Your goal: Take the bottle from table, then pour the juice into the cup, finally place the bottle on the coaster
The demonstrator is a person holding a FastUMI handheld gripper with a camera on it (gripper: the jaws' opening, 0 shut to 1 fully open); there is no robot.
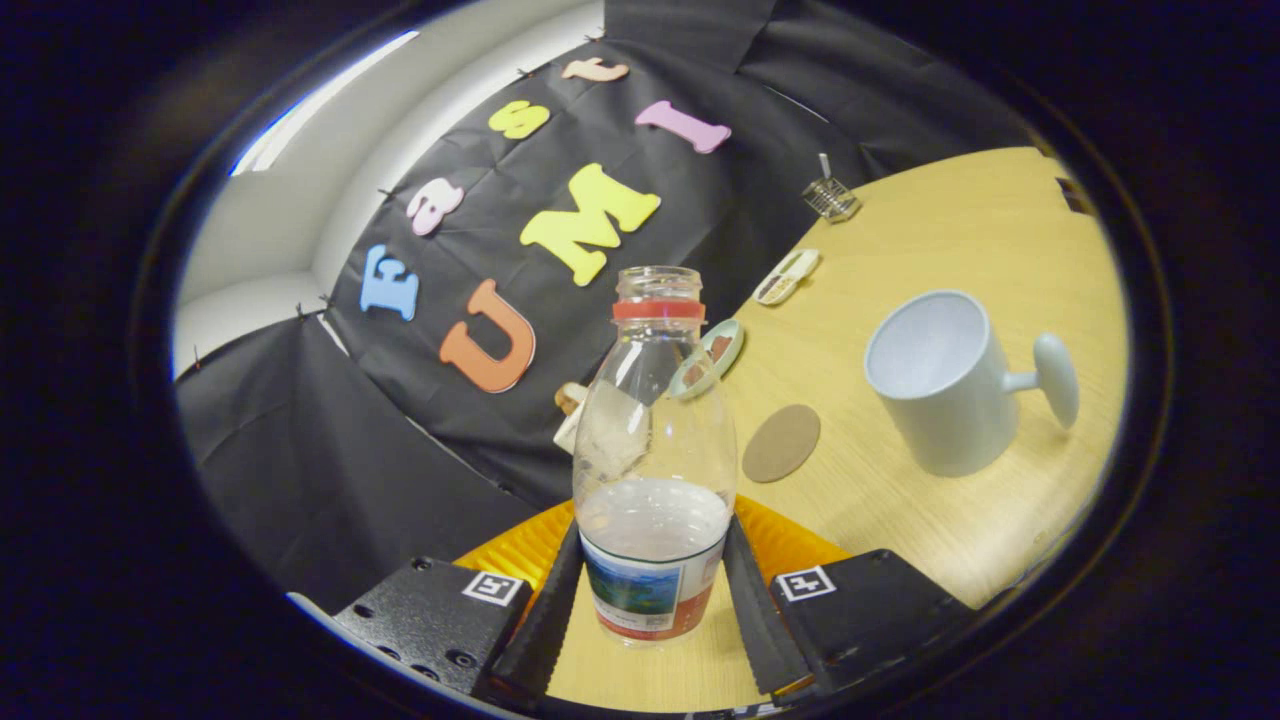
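Observation:
A clear plastic bottle with a red neck ring, no cap and a coloured label stands between my fingers, and both fingers press on its lower sides. It holds a little clear liquid near the bottom. My gripper is shut on the bottle, and the whole view is tilted. A pale grey cup with a knobbed handle stands on the wooden table beyond my right finger. A round brown coaster lies flat between the bottle and the cup, just past the bottle's shoulder.
Behind the bottle a small green dish lies on the table. Farther back are an oval tray and a small wire basket near the black cloth wall. An orange ribbed mat lies under my fingers.

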